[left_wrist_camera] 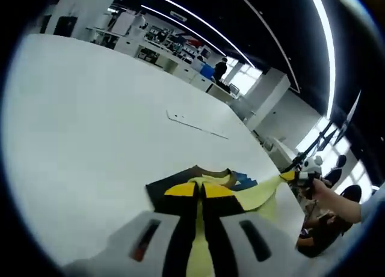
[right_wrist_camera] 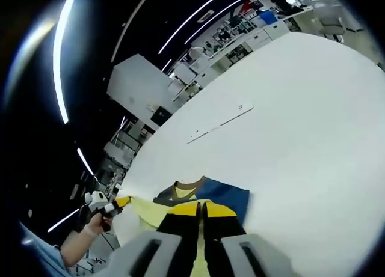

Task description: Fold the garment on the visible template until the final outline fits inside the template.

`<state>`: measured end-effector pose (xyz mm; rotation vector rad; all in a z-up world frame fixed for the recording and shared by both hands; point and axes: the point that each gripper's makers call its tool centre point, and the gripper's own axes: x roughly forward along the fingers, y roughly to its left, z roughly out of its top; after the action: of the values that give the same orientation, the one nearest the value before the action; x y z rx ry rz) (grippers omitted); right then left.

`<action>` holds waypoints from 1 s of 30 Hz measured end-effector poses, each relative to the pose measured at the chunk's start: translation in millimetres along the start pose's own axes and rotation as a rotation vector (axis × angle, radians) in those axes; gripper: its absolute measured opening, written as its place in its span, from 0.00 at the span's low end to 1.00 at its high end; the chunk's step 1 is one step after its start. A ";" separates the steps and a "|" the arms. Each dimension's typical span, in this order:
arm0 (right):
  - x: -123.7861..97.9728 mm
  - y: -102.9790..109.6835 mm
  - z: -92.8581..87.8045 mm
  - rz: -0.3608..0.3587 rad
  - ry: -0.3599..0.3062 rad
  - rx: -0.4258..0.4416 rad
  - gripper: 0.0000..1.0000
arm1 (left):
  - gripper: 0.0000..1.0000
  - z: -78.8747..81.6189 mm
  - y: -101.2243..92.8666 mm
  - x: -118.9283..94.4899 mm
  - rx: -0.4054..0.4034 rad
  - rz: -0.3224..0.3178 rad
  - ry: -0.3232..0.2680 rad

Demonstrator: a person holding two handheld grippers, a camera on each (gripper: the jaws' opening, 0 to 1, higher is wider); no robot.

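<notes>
Holding one stretch of yellow cloth between them, both grippers have the garment [left_wrist_camera: 252, 196] raised off the white surface [left_wrist_camera: 90, 145]. In the left gripper view, the left gripper [left_wrist_camera: 200, 196] has its jaws pressed together with yellow fabric running down between them, and the right gripper [left_wrist_camera: 304, 176] shows at the far end of the taut edge, held by a hand [left_wrist_camera: 328, 196]. In the right gripper view, the right gripper [right_wrist_camera: 200, 211] is likewise clamped on the yellow fabric, and the left gripper [right_wrist_camera: 105, 208] pinches the opposite corner at the lower left.

Below and beyond the jaws lie dark and blue panels [right_wrist_camera: 222, 196] on the surface (whether these are the template or more of the garment, I cannot tell).

The risks, as I judge them:
- The grips look to be on thin edges of cloth, so a sharp pull apart could slip a corner free and drop the fold crooked.
- The garment sits near the surface's edge on the side of the hand; laying it down carelessly could leave fabric hanging off.
- Lowering one side first would skew the fold, leaving the outline beyond the template.
- The slack middle could bunch underneath unseen.
</notes>
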<state>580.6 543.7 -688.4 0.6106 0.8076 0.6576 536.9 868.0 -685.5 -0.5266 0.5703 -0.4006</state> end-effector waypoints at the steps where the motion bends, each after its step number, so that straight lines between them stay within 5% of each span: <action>1: 1.6 -3.1 -2.1 -0.007 0.006 -0.005 0.00 | 0.00 -1.6 2.1 2.0 -0.003 0.004 0.003; 4: 8.7 -19.5 -7.9 -0.043 0.025 -0.031 0.00 | 0.00 -9.4 18.0 7.7 0.000 0.037 0.018; 7: 17.8 -32.3 -13.3 -0.047 0.031 -0.058 0.00 | 0.00 -32.6 47.1 13.5 -0.016 0.120 0.091; 19: 33.2 -52.1 -20.1 -0.085 0.042 -0.067 0.00 | 0.00 -36.3 55.4 24.7 -0.010 0.104 0.066; 25: 33.4 -55.7 -24.0 -0.085 0.055 -0.094 0.00 | 0.00 -40.0 56.3 27.5 0.071 0.101 0.078; 29: 32.7 -46.4 -18.5 -0.038 0.015 -0.193 0.00 | 0.02 -37.6 52.6 27.9 0.118 0.063 0.071; 30: 32.7 -38.8 -17.2 -0.003 -0.008 -0.234 0.08 | 0.05 -38.8 51.2 27.9 0.124 0.051 0.078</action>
<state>595.1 546.6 -739.8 0.3992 0.7114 0.7340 546.0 881.2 -753.8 -0.3778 0.6288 -0.4062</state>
